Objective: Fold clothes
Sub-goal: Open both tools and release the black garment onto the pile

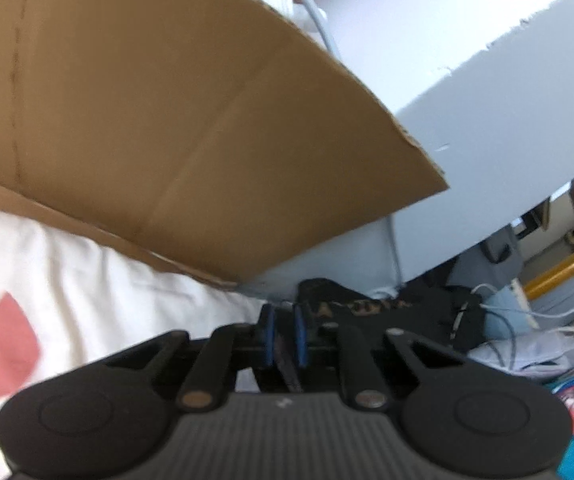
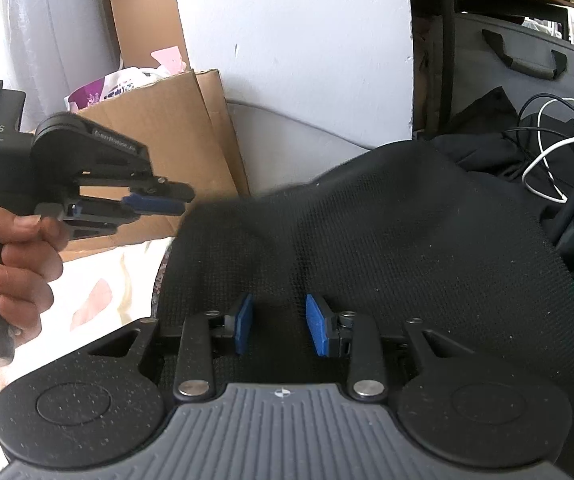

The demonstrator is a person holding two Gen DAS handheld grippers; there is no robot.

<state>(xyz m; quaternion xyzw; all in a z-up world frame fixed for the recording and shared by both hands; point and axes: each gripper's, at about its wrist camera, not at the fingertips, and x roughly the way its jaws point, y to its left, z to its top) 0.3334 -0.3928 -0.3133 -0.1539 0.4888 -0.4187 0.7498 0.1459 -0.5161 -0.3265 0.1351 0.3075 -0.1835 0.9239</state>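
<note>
The right gripper point(image 2: 281, 330) has its blue fingers point(image 2: 319, 330) set partly apart with a raised ridge of the black garment point(image 2: 387, 232) bunched between them; whether the pads really press the cloth cannot be told from the right wrist view; the left gripper point(image 1: 285, 340) has its fingers point(image 1: 301, 338) drawn almost together, with something dark and thin in the narrow gap, though blur keeps me from saying if it is the garment's edge; in the right wrist view that left gripper sits at nine o'clock, held by a hand point(image 2: 19, 256), its tips just at the cloth's left border; the garment spreads from centre toward three o'clock over a pale bedsheet point(image 2: 99, 280), with a cardboard box point(image 1: 167, 120) behind at eleven o'clock; to fold cleanly, I judge both grips should be confirmed on a single layer at matching corners, then lifted together so the fabric hangs flat, keeping clear of the cables point(image 2: 547, 160) at two o'clock
</note>
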